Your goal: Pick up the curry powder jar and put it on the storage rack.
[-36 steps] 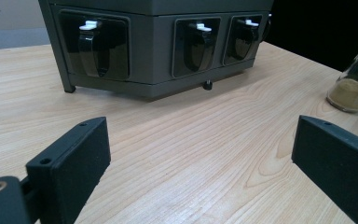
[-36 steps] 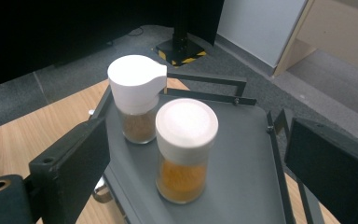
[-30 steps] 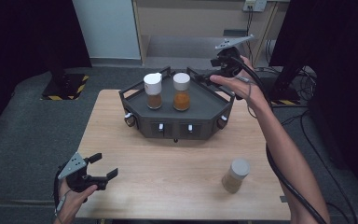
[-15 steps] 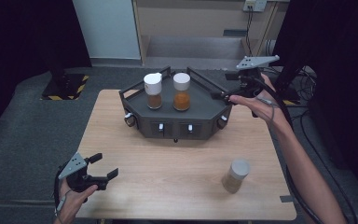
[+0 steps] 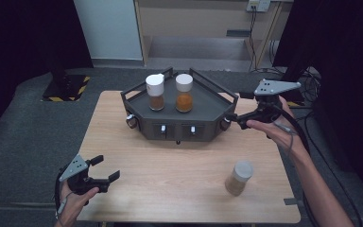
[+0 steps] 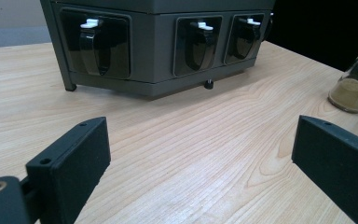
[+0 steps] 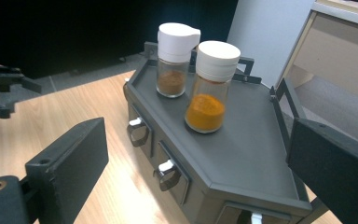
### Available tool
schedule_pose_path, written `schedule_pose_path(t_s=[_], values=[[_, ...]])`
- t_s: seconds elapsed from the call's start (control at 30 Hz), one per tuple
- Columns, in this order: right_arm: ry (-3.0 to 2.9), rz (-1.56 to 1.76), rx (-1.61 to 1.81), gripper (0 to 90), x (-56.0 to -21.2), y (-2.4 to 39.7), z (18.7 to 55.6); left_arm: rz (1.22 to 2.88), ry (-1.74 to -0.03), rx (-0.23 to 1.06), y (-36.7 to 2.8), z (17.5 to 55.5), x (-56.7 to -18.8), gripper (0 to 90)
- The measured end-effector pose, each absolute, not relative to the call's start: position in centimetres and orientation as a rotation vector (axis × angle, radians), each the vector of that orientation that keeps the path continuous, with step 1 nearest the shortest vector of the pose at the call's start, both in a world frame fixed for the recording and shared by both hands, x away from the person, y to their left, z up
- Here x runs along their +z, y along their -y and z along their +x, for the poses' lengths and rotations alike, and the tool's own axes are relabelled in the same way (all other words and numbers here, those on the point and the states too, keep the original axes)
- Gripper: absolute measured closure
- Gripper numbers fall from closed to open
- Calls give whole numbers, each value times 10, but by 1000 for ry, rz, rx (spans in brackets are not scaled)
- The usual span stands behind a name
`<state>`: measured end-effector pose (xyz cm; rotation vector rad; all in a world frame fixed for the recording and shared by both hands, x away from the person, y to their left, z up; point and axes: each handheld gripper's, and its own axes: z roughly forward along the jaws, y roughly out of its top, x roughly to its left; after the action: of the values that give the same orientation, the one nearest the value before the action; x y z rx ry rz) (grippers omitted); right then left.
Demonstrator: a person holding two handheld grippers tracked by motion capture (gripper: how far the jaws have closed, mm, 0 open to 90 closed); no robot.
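Light wood-grain surface [image 5: 170, 165], rectangular, sits on grey carpet floor [image 5: 23, 142]. Black curtains [image 5: 23, 38] close off left and right sides, very dark there. Back wall: pale blue-white panel [image 5: 108, 28] left of centre, beige wooden cabinet [image 5: 194, 19] beside it with an open lower recess. Wall socket [image 5: 258, 4] top right, cables [image 5: 255, 42] dropping from it to the floor. Yellow-black hazard-striped base [image 5: 66, 87] with a black post on the carpet, back left. Lighting is even from overhead, soft glare on the wood.
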<state>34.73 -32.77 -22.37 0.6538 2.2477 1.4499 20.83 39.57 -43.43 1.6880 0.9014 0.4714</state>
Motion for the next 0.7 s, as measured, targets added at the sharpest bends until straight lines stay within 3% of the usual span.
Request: schedule_pose_path(t_s=[0.7], values=[[-2158, 654, 1446, 59, -267, 344, 284, 1688, -911, 476, -395, 208, -434, 31]])
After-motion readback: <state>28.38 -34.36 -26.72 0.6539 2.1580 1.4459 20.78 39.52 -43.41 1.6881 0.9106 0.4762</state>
